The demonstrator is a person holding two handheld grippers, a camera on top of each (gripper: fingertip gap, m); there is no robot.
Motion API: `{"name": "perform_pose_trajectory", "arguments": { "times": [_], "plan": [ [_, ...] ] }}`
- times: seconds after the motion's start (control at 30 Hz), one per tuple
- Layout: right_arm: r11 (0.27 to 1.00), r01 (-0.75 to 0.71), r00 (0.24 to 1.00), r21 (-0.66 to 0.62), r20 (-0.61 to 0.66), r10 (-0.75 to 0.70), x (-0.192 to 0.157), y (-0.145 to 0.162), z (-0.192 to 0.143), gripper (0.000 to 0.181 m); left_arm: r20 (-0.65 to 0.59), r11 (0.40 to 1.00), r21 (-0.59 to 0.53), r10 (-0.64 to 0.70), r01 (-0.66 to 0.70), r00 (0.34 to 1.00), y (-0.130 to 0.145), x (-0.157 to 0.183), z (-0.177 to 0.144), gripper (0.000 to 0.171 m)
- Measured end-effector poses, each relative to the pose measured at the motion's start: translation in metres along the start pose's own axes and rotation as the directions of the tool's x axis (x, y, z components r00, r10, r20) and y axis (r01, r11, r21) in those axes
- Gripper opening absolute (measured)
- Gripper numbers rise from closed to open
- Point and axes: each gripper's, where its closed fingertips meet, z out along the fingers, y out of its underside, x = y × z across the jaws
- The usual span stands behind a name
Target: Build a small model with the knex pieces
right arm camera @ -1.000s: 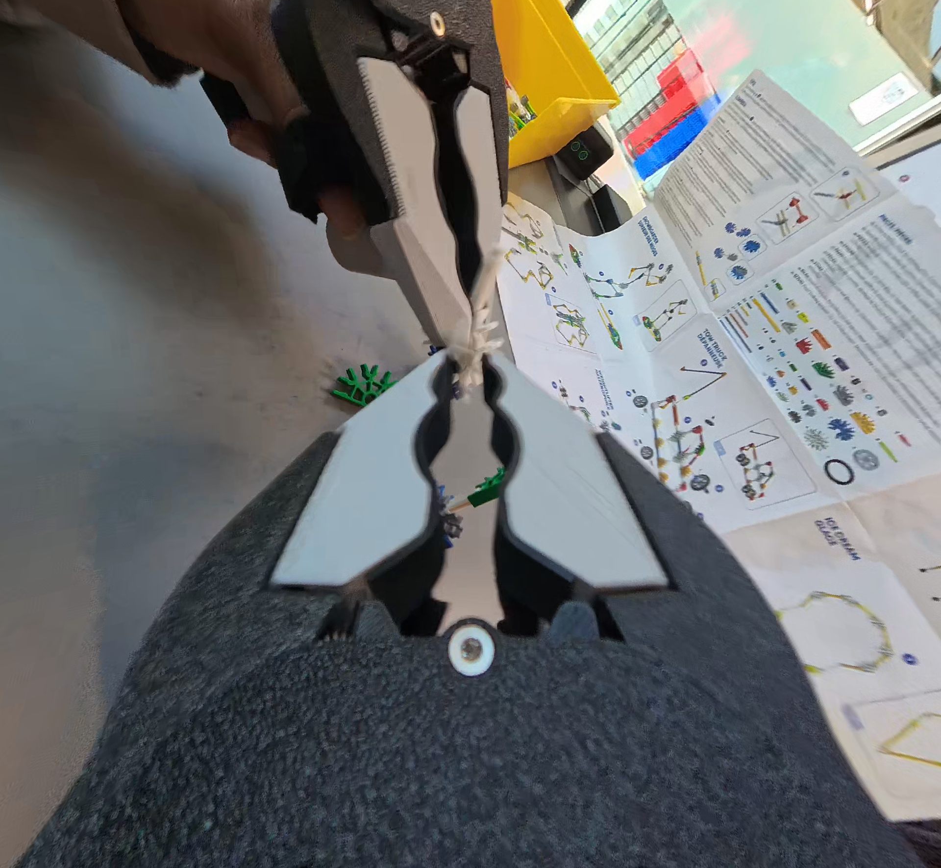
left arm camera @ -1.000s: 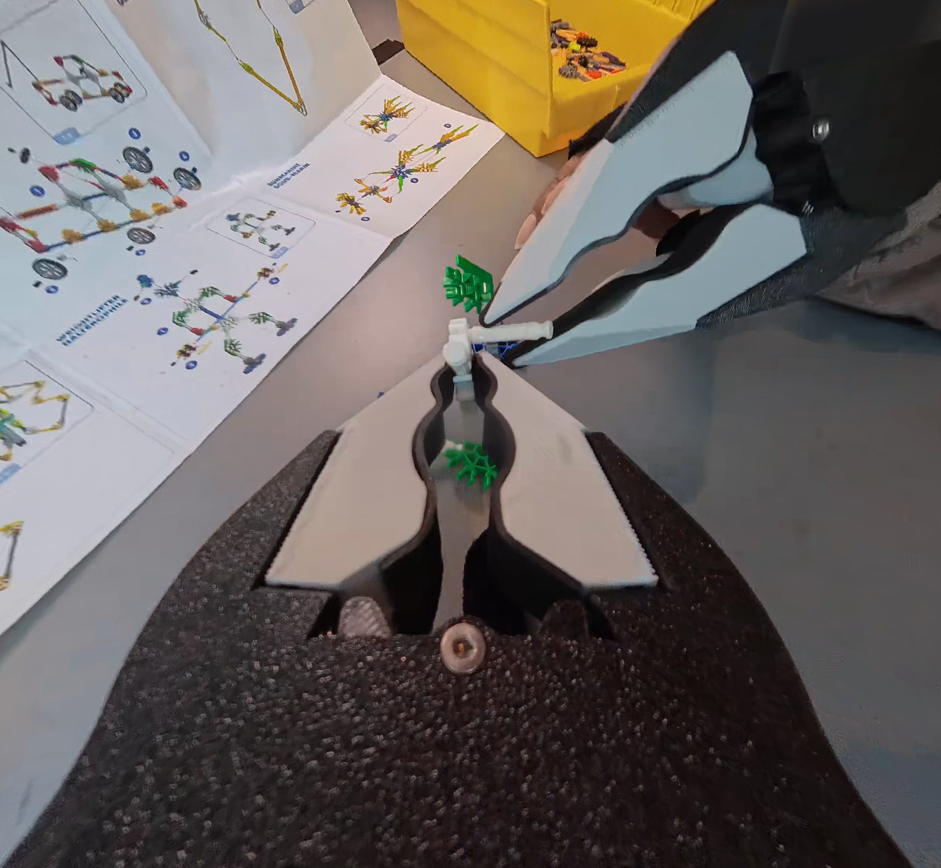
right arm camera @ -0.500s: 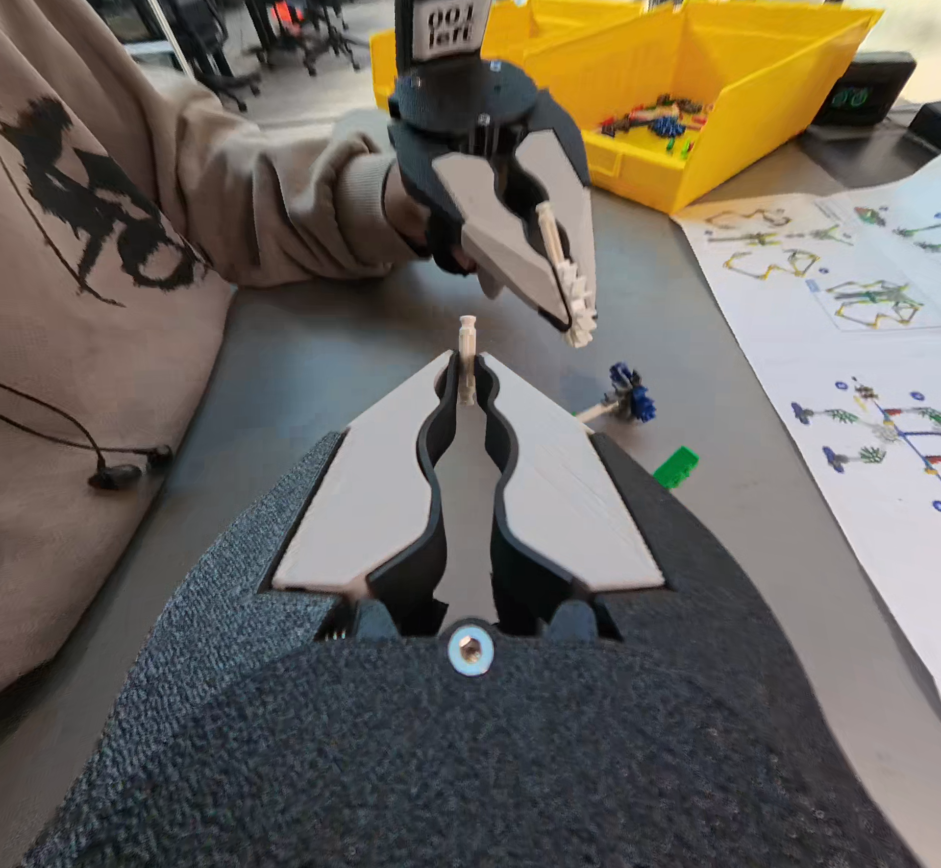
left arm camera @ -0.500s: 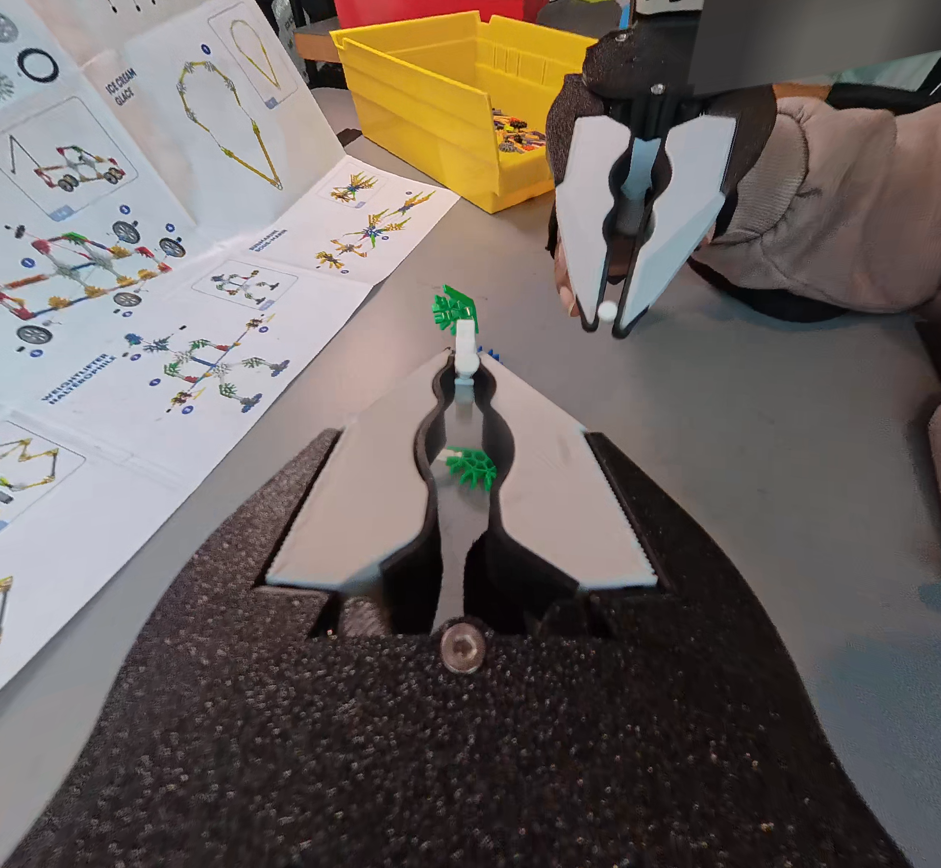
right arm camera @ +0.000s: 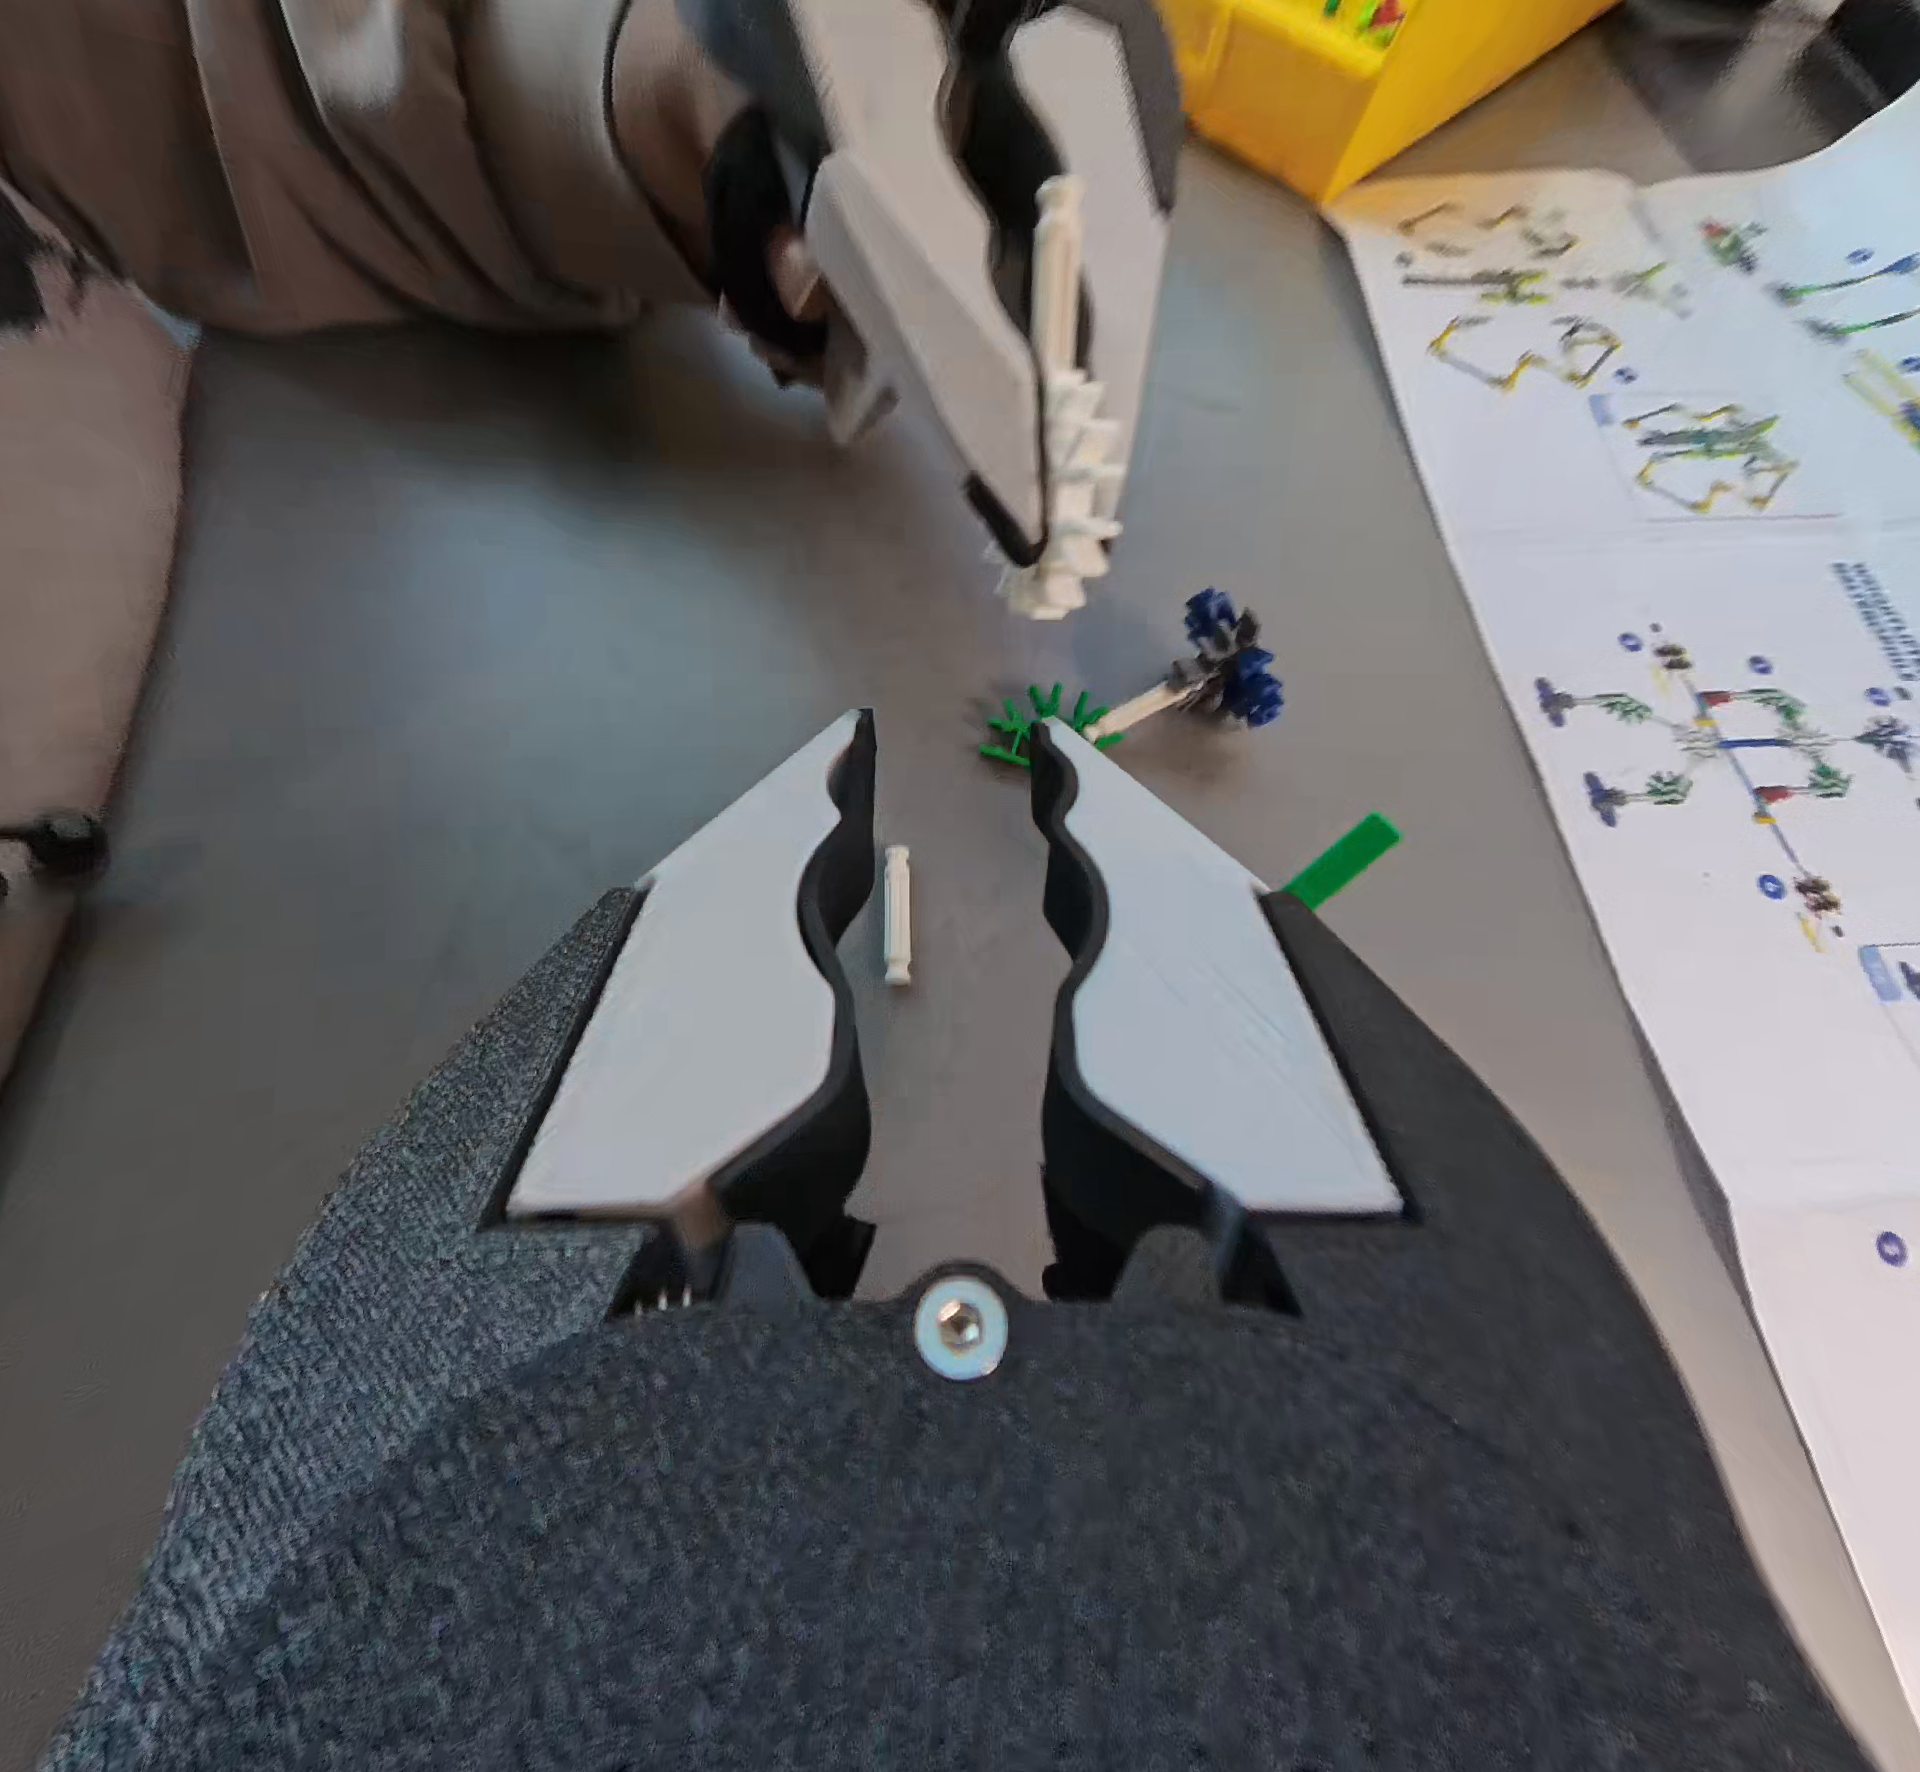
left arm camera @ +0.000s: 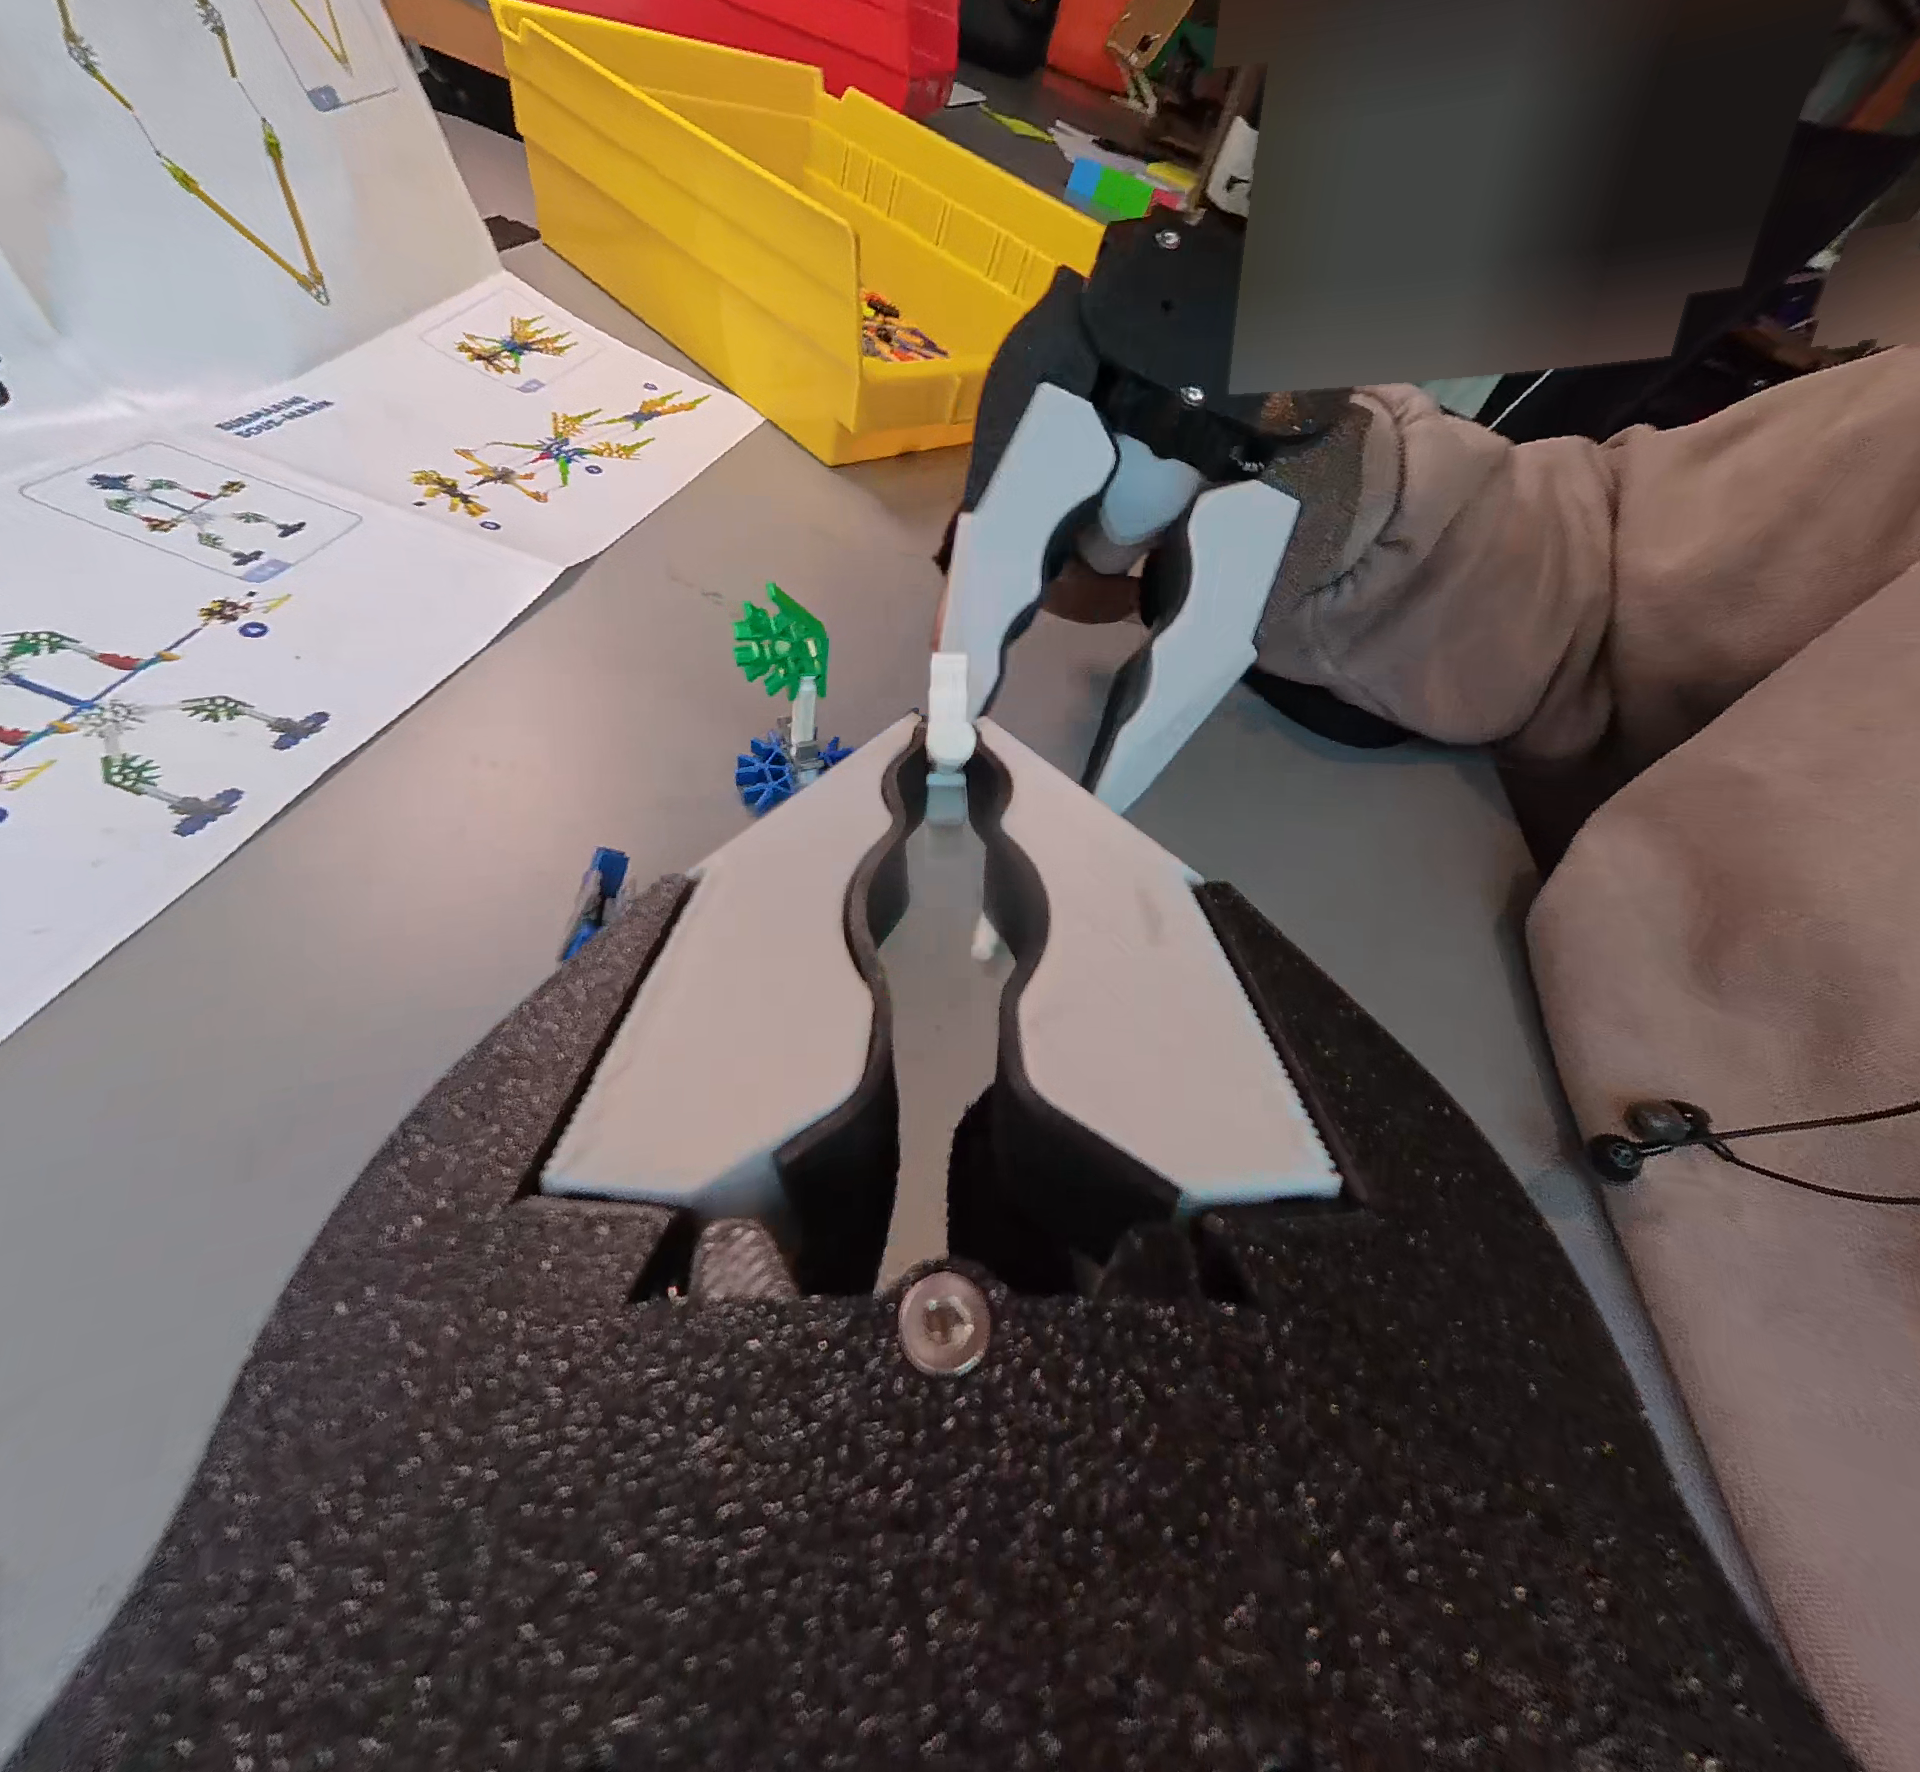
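At frame centre, my right claw (right arm camera: 951, 735) has released its white rod (right arm camera: 898, 913) onto the desk (right arm camera: 520, 683); my left claw (left arm camera: 945, 735) stays clenched on the white connector piece (left arm camera: 950, 699).

Each wrist camera looks forward along its fingers, low and close over the grey surface (left arm camera: 312, 974); both share the green-blue toy (left arm camera: 781, 683) between them.

Small blue headings and numbered blue dots printed on the sheet (left arm camera: 364, 434); blurred in the right wrist view.
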Motion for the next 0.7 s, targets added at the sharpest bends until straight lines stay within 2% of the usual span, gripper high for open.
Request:
{"name": "perform_pose_trajectory", "arguments": {
  "times": [0.1, 0.17, 0.4, 0.53, 0.7],
  "plan": [
    [0.976, -0.073, 0.997, 0.205, 0.016, 0.071, 0.005, -0.031, -0.015, 0.025, -0.094, 0.998, 0.044, -0.04, 0.044, 0.995, -0.007, 0.014, 0.0, 0.006],
    [0.961, -0.088, 0.996, 0.261, 0.052, 0.077, 0.001, -0.04, -0.019, 0.014, -0.129, 0.998, 0.051, -0.04, 0.047, 0.991, -0.008, 0.02, 0.001, 0.006],
    [0.944, -0.144, 0.985, 0.298, 0.137, 0.107, -0.004, -0.044, -0.026, 0.004, -0.184, 0.997, 0.059, -0.033, 0.045, 0.982, -0.011, 0.03, -0.001, 0.008],
    [0.96, -0.134, 0.987, 0.247, 0.116, 0.108, 0.001, -0.036, -0.029, 0.004, -0.165, 0.996, 0.087, -0.022, 0.037, 0.986, -0.017, 0.024, -0.008, 0.01],
    [0.957, -0.139, 0.986, 0.253, 0.121, 0.111, 0.0, -0.038, -0.029, 0.004, -0.162, 0.997, 0.076, -0.002, 0.015, 0.987, -0.017, 0.024, -0.011, 0.006]
  ]
}}
